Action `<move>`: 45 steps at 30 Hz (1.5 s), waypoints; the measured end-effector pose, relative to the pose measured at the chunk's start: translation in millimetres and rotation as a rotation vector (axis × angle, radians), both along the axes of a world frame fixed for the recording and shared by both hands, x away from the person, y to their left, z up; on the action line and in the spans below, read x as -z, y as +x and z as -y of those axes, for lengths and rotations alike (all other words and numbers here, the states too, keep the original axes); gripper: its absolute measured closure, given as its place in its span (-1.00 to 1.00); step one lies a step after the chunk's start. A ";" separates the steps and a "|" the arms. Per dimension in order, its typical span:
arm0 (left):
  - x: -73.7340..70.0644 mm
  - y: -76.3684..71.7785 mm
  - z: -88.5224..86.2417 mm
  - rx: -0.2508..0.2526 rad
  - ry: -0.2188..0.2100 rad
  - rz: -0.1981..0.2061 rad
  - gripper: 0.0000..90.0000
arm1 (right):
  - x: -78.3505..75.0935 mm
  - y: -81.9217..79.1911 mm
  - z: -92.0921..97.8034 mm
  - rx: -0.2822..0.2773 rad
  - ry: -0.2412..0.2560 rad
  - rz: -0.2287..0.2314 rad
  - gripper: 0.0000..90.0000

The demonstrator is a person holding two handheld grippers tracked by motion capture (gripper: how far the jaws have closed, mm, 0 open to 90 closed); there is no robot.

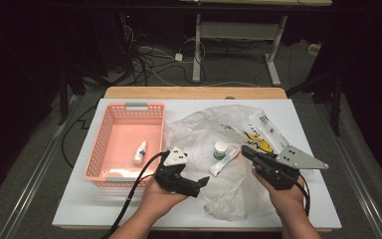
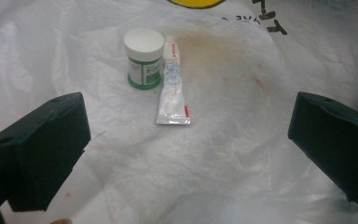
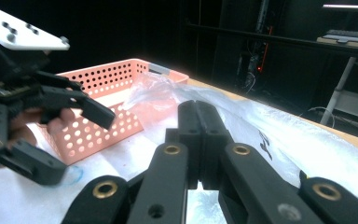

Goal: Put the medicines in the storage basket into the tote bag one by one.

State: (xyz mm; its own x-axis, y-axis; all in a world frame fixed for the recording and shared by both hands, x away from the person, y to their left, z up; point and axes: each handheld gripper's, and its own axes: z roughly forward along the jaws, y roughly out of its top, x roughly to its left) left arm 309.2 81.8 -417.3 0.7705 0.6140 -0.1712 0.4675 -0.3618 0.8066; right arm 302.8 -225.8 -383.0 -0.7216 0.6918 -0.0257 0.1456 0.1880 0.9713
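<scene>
**Jaws apart over tube and jar, thin bag underneath**

The jaws of the left gripper (image 1: 199, 183) stand wide apart, empty, aimed at a small tube (image 2: 173, 88) and a little jar (image 2: 143, 58) that lie touching each other on a crumpled plastic bag (image 2: 223, 154). The jaws of the right gripper (image 3: 198, 140) are pressed together with nothing between them, held just above the bag nearer the tabletop's right edge.

The tube and jar sit about midway across the tabletop (image 1: 79, 209), somewhat toward its near edge, just right of the pink basket (image 1: 95, 152), which already holds a small white bottle (image 1: 140, 152).

The likeliest trouble, as I judge it, is the bag. It is thin, wrinkled film, and jaws closing low on the flat tube could pinch a fold along with it, so the whole sheet drags and the jar tips or rolls. The tube itself is flat and soft-walled, with a crimped end nearest the left gripper; a grip across its broad face may slide, and a hard squeeze could deform it. Because the jar touches the tube, a jaw coming in on that side could knock it.

The jar is a short, rigid cylinder with a smooth white lid and green label. The basket is stiff perforated plastic. The tabletop is matte white.
</scene>
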 end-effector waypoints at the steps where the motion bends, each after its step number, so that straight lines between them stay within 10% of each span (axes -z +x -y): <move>1: -1.0 -1.1 -4.1 -0.006 0.000 0.003 -1.00 | 0.1 0.0 -0.2 0.000 0.001 0.001 1.00; 30: -0.7 10.8 -110.1 -0.302 0.035 0.010 -1.00 | -0.4 -0.3 3.7 0.007 0.005 0.000 1.00; 45: -11.0 34.7 -121.4 -0.333 0.058 -0.041 -0.96 | -0.1 0.9 2.6 0.003 0.008 -0.004 1.00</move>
